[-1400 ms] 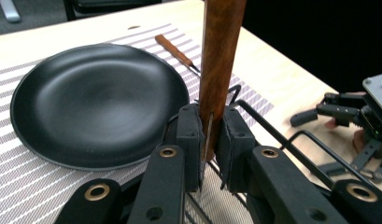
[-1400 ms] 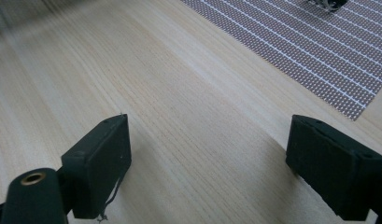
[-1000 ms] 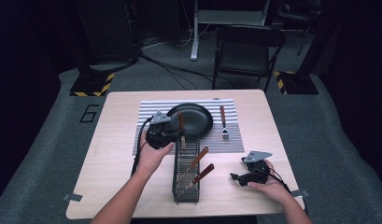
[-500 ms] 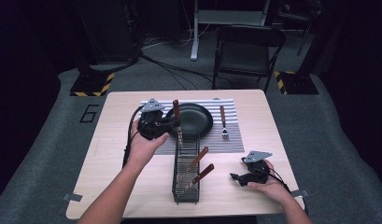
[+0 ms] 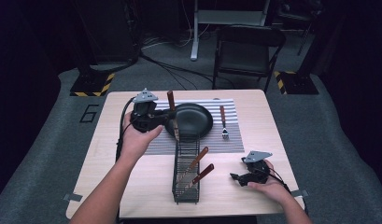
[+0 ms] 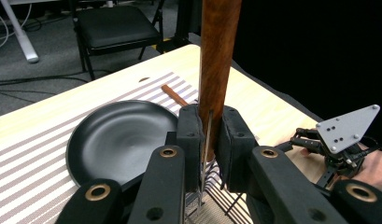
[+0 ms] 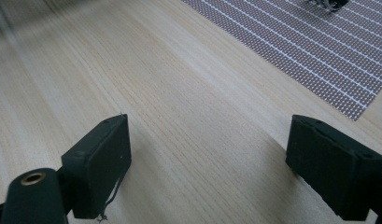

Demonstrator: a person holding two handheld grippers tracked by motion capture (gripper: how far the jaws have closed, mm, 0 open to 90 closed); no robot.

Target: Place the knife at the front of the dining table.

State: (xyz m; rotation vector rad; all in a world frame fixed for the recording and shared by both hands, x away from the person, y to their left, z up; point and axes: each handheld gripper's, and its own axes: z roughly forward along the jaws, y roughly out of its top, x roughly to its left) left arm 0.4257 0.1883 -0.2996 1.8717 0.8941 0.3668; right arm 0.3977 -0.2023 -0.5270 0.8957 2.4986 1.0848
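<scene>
a dark room with grey carpet surrounds a light wooden table (image 5: 132,182), seen from above in the middle of the frame. nearest, at the lower right of the table, the right tongs (image 5: 241,177) rest low over bare wood, held by a hand; in the right gripper view their two black jaws stand wide apart with nothing between them, and a corner of the striped placemat (image 7: 291,42) shows at the upper right. at lower centre a black wire rack (image 5: 185,179) stands on the table, with two wooden-handled utensils (image 5: 196,161) leaning out of it to the right. further up, left of centre, the left tongs (image 5: 172,115) are closed on a wooden-handled knife (image 5: 171,100), held upright, handle up, just above the rack's far end. in the left gripper view the jaws pinch the thin metal blade just below the brown handle (image 6: 219,51). beyond them a black pan (image 5: 193,119) sits on the placemat (image 5: 235,140), and a wooden-handled fork (image 5: 223,121) lies on the mat just right of the pan. past the table's far edge stands a black folding chair (image 5: 247,51), with cables on the floor at the upper left.
</scene>
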